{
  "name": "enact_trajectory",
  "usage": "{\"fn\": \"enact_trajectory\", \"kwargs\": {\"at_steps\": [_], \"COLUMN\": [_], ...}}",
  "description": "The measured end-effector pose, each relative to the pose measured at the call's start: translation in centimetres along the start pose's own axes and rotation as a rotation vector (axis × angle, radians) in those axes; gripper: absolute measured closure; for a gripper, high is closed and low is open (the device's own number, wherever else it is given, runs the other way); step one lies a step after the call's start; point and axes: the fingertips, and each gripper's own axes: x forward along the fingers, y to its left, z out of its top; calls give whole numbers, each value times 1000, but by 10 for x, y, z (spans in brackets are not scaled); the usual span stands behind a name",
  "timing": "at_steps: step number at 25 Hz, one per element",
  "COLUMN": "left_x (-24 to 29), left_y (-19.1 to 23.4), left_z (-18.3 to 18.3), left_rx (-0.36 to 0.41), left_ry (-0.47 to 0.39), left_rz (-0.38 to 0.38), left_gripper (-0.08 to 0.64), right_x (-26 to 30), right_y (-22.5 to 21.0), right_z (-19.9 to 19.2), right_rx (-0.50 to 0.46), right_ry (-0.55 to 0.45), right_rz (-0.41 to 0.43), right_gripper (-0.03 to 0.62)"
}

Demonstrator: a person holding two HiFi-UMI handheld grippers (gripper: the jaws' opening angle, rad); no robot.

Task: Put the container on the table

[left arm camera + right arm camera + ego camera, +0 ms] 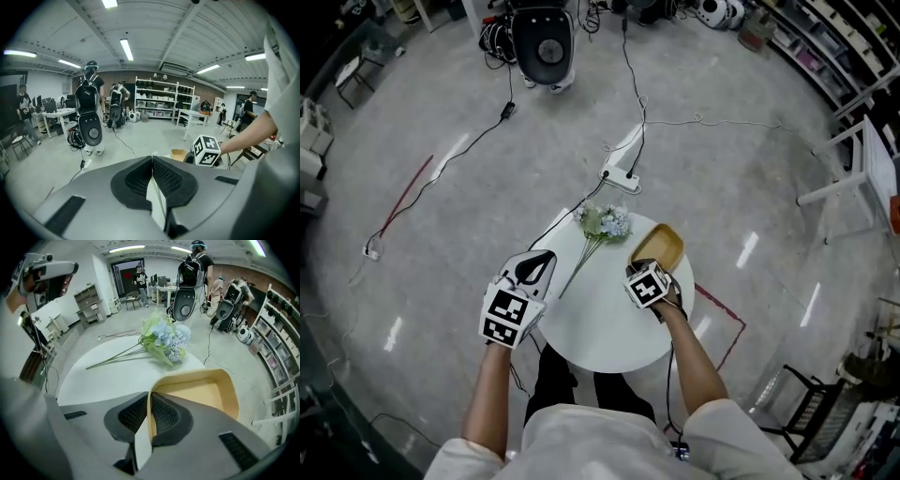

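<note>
A shallow tan wooden container (660,246) (201,392) is at the right side of the round white table (602,323). My right gripper (649,270) (150,405) is shut on the container's near rim, which passes between the jaws. Whether the container rests on the table or hangs just above it cannot be told. My left gripper (536,268) (152,174) is at the table's left edge with its jaws closed together and nothing between them. A bunch of pale blue and green artificial flowers (606,222) (166,340) lies on the table's far side, stems towards the left gripper.
The table stands on a grey concrete floor with cables and a white power strip (620,175) beyond it. A black and white robot (542,42) stands further off. White table legs (848,183) are at the right, shelves (161,99) and several people in the background.
</note>
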Motion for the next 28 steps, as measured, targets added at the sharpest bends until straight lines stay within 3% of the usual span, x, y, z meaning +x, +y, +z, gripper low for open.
{"fn": "enact_trajectory", "kwargs": {"at_steps": [5, 7, 8, 11, 16, 19, 28], "left_x": [0, 0, 0, -1, -20, -32, -75], "left_y": [0, 1, 1, 0, -12, -18, -45], "left_z": [4, 11, 16, 38, 104, 146, 245], "left_rx": [5, 19, 30, 65, 119, 147, 234], "left_ry": [6, -3, -11, -43, -128, -196, -396], "left_rz": [1, -3, -6, -19, -46, -58, -110], "left_gripper": [540, 540, 540, 540, 540, 540, 540], "right_x": [-4, -11, -17, -49, -157, -231, -429], "right_y": [3, 3, 2, -9, -37, -55, -60], "right_z": [5, 8, 11, 26, 56, 71, 99], "right_rx": [26, 66, 85, 132, 219, 278, 252], "right_ry": [1, -16, -32, -112, -311, -437, -725], "right_rz": [21, 30, 30, -22, -155, -227, -449], "right_gripper": [550, 506, 479, 497, 577, 578, 578]}}
